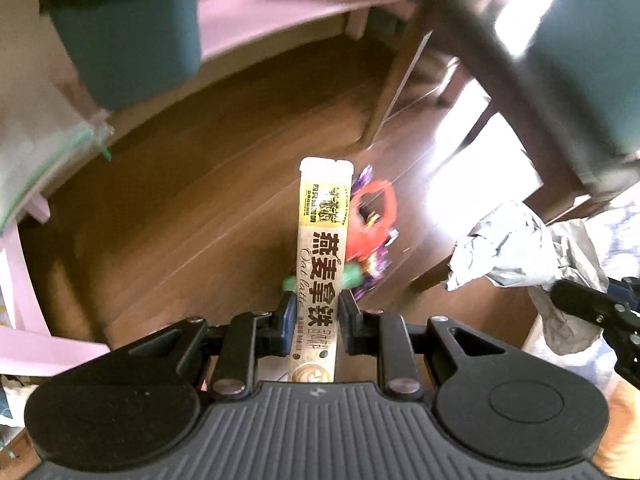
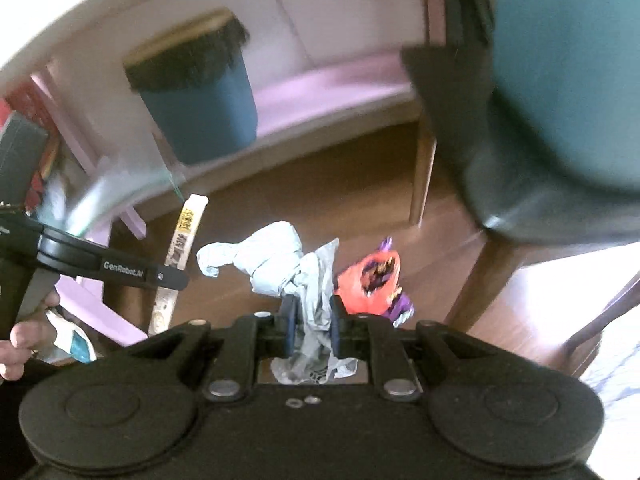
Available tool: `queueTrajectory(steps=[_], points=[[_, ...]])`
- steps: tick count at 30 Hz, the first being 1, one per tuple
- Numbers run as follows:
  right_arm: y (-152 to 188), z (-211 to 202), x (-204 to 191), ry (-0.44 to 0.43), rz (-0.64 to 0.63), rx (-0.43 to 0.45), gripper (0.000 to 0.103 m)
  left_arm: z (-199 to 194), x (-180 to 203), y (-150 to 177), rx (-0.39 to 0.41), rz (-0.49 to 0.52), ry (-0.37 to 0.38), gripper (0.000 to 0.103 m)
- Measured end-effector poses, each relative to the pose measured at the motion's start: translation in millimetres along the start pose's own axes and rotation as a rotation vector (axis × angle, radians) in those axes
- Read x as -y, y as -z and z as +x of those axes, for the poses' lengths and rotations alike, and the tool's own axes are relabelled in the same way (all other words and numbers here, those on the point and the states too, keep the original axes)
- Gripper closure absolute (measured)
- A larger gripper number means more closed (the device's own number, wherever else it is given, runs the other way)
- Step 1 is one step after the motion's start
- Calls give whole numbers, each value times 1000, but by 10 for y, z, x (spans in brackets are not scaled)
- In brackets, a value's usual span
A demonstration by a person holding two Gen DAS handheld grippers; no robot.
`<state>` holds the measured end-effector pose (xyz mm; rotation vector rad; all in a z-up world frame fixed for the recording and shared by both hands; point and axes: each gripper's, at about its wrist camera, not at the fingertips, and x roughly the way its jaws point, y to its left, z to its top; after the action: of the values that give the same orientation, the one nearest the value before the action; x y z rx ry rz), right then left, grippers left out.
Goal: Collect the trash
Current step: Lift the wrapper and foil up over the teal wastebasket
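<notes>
The left tool (image 1: 312, 312) is clamped on an oat latte sachet (image 1: 322, 256), which stands upright between its pads. The right tool (image 2: 312, 320) is clamped on a crumpled grey paper wad (image 2: 280, 264). Both loads hang above the wooden floor (image 1: 180, 200), on the near side of the teal trash bin (image 2: 200, 112), which stands against the pink shelf unit (image 2: 340, 80) and is lined with a black bag. A red and purple wrapper (image 2: 372, 276) lies on the floor, nearer than the bin and beside a chair leg (image 2: 476, 284).

To do the drop well, I would carry each tool fully over the bin's mouth before parting the pads, one at a time, so the light paper falls inside and not past the rim. The wrapper looks left for another trip.
</notes>
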<state>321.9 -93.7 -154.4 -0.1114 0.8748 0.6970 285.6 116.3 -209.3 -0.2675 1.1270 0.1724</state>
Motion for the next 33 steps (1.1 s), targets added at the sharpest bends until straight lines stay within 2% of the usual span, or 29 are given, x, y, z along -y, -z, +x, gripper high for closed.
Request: queueTrajectory(steps=[12,18,33], points=[[-263,-1233,65,92,-84,161,87,-1135,754,-217,154,93,40,81],[-519,-1741,187,159,-116,260,87,-1619,1153,-499,237,138,69,81],[-1316,-2589,760,324,-81,466,87,-2561,2046,-1231,450,244,130,81]])
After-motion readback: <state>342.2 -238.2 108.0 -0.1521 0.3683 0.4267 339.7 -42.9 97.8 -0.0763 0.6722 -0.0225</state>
